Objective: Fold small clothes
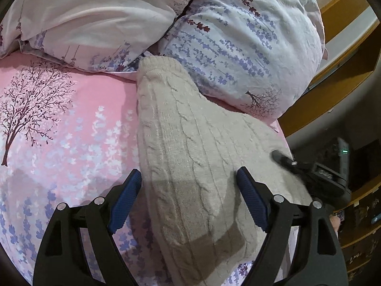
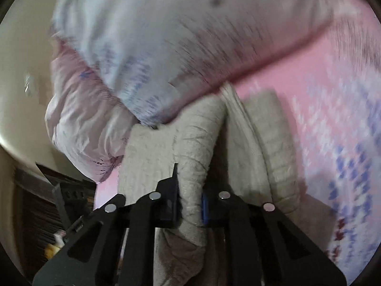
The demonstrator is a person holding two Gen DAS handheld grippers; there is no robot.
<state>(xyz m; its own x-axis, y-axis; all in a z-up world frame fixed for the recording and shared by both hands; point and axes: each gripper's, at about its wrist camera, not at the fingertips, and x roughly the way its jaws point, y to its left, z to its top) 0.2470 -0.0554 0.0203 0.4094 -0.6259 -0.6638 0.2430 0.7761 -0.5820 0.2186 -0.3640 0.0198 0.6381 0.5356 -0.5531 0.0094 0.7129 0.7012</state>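
Note:
A beige cable-knit sweater lies on the pink floral bedsheet. In the left wrist view my left gripper is open, its blue-padded fingers straddling the lower part of the sweater just above it. The right gripper shows at the sweater's right edge. In the blurred right wrist view my right gripper is shut on a bunched fold of the sweater and holds it lifted above the rest of the garment.
Two lavender-print pillows and a crumpled duvet lie at the head of the bed, right behind the sweater. A wooden bed frame and dark shelving lie beyond the bed's right edge.

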